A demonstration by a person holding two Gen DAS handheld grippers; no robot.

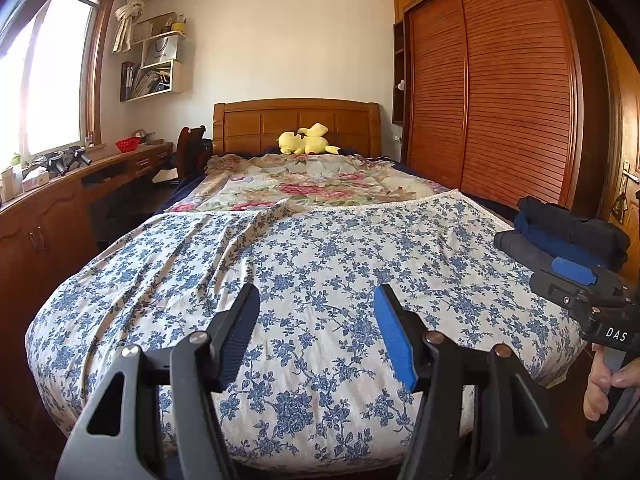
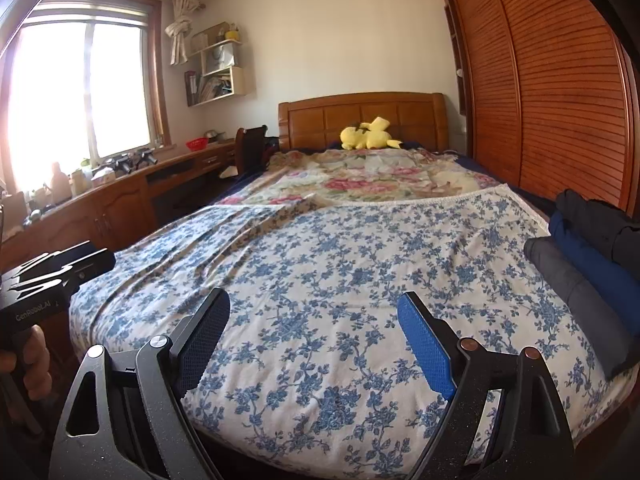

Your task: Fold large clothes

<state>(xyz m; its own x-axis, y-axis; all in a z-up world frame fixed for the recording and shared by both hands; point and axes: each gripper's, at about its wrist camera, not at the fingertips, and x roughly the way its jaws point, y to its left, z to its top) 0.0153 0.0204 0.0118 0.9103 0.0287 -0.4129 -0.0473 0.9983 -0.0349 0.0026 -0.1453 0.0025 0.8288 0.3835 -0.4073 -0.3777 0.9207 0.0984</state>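
Both grippers hang just short of the bed's foot, holding nothing: the left gripper (image 1: 316, 300) with jaws partly apart, the right gripper (image 2: 314, 312) spread wider. Beyond them the blue-flowered sheet (image 1: 320, 248) lies spread over the bed, rumpled on its window side. At the bed's wardrobe edge sits a stack of folded clothes (image 2: 592, 264) (dark, already done, I judge). A yellow plush (image 1: 306, 140) lies by the headboard. Risk: pinching only those loose ridges would fold the sheet crooked.
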